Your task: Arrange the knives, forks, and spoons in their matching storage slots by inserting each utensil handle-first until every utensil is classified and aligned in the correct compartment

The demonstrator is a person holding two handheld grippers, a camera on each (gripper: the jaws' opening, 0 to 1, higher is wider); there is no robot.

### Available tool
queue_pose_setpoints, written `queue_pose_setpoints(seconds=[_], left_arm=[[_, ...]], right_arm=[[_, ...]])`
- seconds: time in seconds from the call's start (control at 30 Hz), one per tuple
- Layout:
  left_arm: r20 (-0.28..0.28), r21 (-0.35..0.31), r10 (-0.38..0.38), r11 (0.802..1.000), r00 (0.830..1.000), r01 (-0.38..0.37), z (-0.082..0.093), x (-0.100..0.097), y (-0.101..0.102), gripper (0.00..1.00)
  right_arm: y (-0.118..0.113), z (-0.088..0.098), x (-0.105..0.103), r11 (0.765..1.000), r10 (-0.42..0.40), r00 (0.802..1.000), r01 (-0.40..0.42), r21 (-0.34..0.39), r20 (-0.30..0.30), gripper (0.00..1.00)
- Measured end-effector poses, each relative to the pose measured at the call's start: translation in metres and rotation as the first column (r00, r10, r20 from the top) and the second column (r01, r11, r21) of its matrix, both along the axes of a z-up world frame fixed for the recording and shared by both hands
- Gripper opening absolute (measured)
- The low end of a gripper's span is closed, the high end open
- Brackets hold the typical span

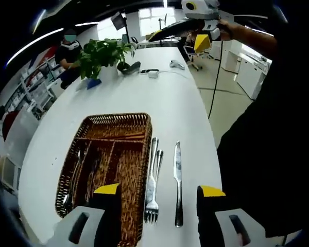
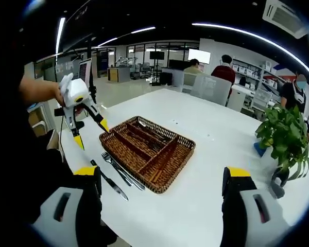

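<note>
A brown wicker cutlery tray [image 1: 136, 121] with long compartments lies on the white table [image 1: 170, 103]. Several spoons [image 1: 74, 175] rest in its left slot. Just right of the tray lie two forks [image 1: 153, 180] side by side, then a knife [image 1: 178, 177]. My left gripper [image 1: 159, 191] hovers open above the forks and the tray's near edge. The right gripper view has the tray [image 2: 183, 146], the forks [image 2: 121, 167] and the knife [image 2: 109, 181] at its left. My right gripper [image 2: 162, 172] is open and empty, well back from the tray. The left gripper [image 2: 91, 133] shows there, open, over the knife.
A potted plant [image 1: 105, 56] [image 2: 286, 136] stands at the table's far end, with a mouse [image 1: 176, 64] and small devices near it. People sit at desks beyond. The table's edge [image 1: 208, 134] runs close to the right of the knife, floor beyond.
</note>
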State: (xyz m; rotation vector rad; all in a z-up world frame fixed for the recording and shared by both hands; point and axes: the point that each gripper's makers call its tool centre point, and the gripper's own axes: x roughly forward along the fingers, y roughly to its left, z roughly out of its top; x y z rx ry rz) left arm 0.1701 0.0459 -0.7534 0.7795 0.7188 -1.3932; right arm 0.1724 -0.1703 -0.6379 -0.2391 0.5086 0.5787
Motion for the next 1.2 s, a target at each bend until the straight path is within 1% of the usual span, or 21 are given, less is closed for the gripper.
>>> queue_pose_setpoints(seconds=[0.03, 0.07, 0.1, 0.13, 0.17, 0.2, 0.27, 0.3, 0.37, 0.47, 0.57, 0.63, 0.77, 0.8, 0.87, 0.93, 0.97, 1.07, 1.1, 1.13, 1.2], left_arm=[[0.000, 0.000, -0.001, 1.000, 1.000, 0.001, -0.002, 0.000, -0.001, 0.56], [-0.007, 0.010, -0.010, 1.000, 1.000, 0.010, -0.010, -0.002, -0.002, 0.55], [0.017, 0.017, -0.030, 0.999, 0.999, 0.029, -0.014, -0.001, -0.002, 0.51], [0.066, 0.022, -0.048, 0.999, 0.997, 0.047, -0.016, 0.005, -0.003, 0.47], [0.078, 0.063, -0.039, 0.997, 0.996, 0.034, -0.024, 0.009, 0.001, 0.44], [0.085, 0.068, -0.041, 0.997, 0.996, 0.035, -0.030, 0.011, -0.001, 0.42], [0.077, 0.052, -0.047, 0.998, 0.996, 0.043, -0.032, 0.011, -0.003, 0.41], [0.050, 0.044, -0.043, 0.998, 0.998, 0.041, -0.035, 0.009, -0.005, 0.40], [0.046, 0.053, -0.058, 0.997, 0.997, 0.055, -0.041, 0.008, -0.007, 0.37], [0.017, 0.059, -0.070, 0.996, 0.997, 0.068, -0.051, 0.004, -0.010, 0.31], [-0.008, 0.062, -0.068, 0.996, 0.998, 0.068, -0.067, 0.001, -0.011, 0.29], [-0.002, 0.076, -0.064, 0.995, 0.998, 0.064, -0.079, 0.001, -0.008, 0.26], [0.031, 0.082, -0.088, 0.993, 0.996, 0.085, -0.086, 0.002, -0.009, 0.24], [0.049, 0.094, -0.097, 0.991, 0.994, 0.092, -0.089, 0.005, -0.009, 0.23], [0.047, 0.112, -0.099, 0.989, 0.994, 0.094, -0.094, 0.006, -0.008, 0.19], [0.036, 0.120, -0.097, 0.989, 0.995, 0.092, -0.095, 0.005, -0.007, 0.15], [0.040, 0.123, -0.099, 0.988, 0.994, 0.094, -0.096, 0.005, -0.007, 0.14], [0.063, 0.174, -0.112, 0.980, 0.992, 0.100, -0.105, 0.009, 0.003, 0.12], [0.099, 0.202, -0.116, 0.975, 0.988, 0.094, -0.108, 0.015, 0.008, 0.11], [0.105, 0.206, -0.113, 0.975, 0.988, 0.090, -0.109, 0.016, 0.009, 0.09], [0.092, 0.176, -0.094, 0.981, 0.991, 0.077, -0.109, 0.014, 0.008, 0.09]], right_arm=[[0.000, 0.000, 0.000, 1.000, 0.001, 1.000, -0.001, -0.001, -0.001, 0.99], [0.000, -0.001, 0.000, 1.000, 0.000, 1.000, 0.000, -0.002, -0.005, 0.99], [-0.001, -0.002, 0.000, 1.000, -0.002, 1.000, 0.002, -0.003, -0.007, 0.99], [-0.001, -0.002, 0.000, 1.000, -0.003, 1.000, 0.003, -0.002, -0.007, 0.99], [-0.002, -0.002, 0.000, 1.000, -0.004, 1.000, 0.004, -0.001, -0.011, 0.99], [-0.001, -0.001, -0.001, 1.000, 0.000, 1.000, 0.000, -0.004, -0.013, 0.99], [-0.001, -0.001, -0.003, 1.000, 0.005, 1.000, -0.005, -0.012, -0.013, 0.99], [-0.003, -0.001, -0.003, 1.000, 0.004, 1.000, -0.004, -0.016, -0.015, 0.99], [-0.005, -0.001, -0.004, 1.000, -0.002, 1.000, 0.002, -0.014, -0.017, 0.99], [-0.009, -0.002, -0.005, 1.000, -0.013, 1.000, 0.013, -0.010, -0.022, 0.99], [-0.010, -0.005, -0.008, 1.000, -0.017, 0.999, 0.016, -0.013, -0.030, 0.99], [-0.010, -0.006, -0.009, 1.000, -0.018, 0.999, 0.018, -0.014, -0.033, 0.99], [-0.011, -0.009, -0.014, 1.000, -0.014, 0.999, 0.014, -0.019, -0.034, 0.99], [-0.013, -0.011, -0.015, 1.000, -0.018, 0.999, 0.017, -0.022, -0.038, 0.99], [-0.014, -0.014, -0.016, 0.999, -0.027, 0.999, 0.026, -0.020, -0.046, 0.99], [-0.015, -0.014, -0.020, 0.999, -0.032, 0.998, 0.032, -0.008, -0.051, 0.99], [-0.014, -0.013, -0.021, 1.000, -0.031, 0.998, 0.031, -0.006, -0.052, 0.99], [-0.015, -0.015, -0.021, 1.000, -0.028, 0.998, 0.028, -0.006, -0.056, 0.99], [-0.017, -0.016, -0.020, 1.000, -0.031, 0.998, 0.030, -0.008, -0.060, 0.99], [-0.017, -0.016, -0.019, 0.999, -0.032, 0.998, 0.031, -0.008, -0.060, 0.99], [-0.018, -0.015, -0.017, 0.999, -0.033, 0.998, 0.033, -0.002, -0.060, 0.99]])
